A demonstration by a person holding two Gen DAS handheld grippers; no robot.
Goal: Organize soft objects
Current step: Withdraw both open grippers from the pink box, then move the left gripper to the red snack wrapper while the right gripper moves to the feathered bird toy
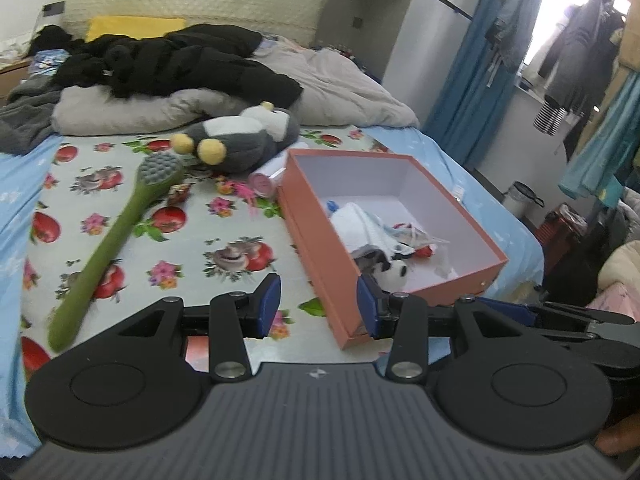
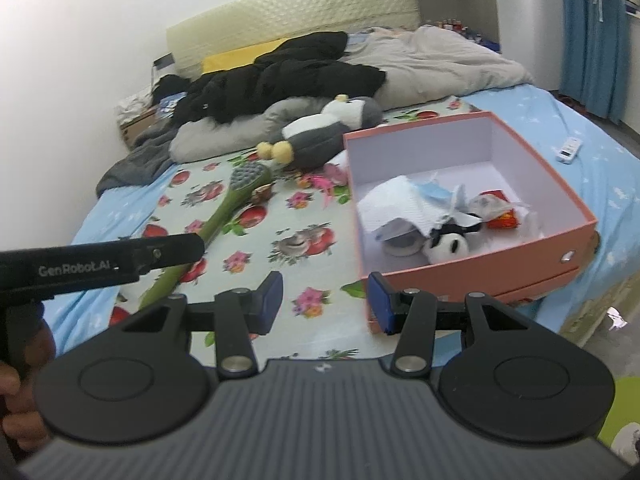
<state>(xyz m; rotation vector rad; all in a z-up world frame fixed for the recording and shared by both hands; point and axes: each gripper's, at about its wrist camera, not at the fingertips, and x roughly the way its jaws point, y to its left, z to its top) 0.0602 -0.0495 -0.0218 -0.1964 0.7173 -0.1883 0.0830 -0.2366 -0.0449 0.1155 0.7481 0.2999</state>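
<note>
An open salmon-pink box lies on the flowered bedspread and holds a white cloth, a small panda toy and a red item. A grey and white plush penguin lies behind it. A green long-handled brush lies to the left. My left gripper hovers open over the box's near corner, holding nothing. My right gripper is open and empty by the box's near left corner.
A black jacket and grey duvet fill the bed's far half. A pink roll lies beside the box. A white remote lies on the blue sheet at right. Blue curtains hang beyond the bed.
</note>
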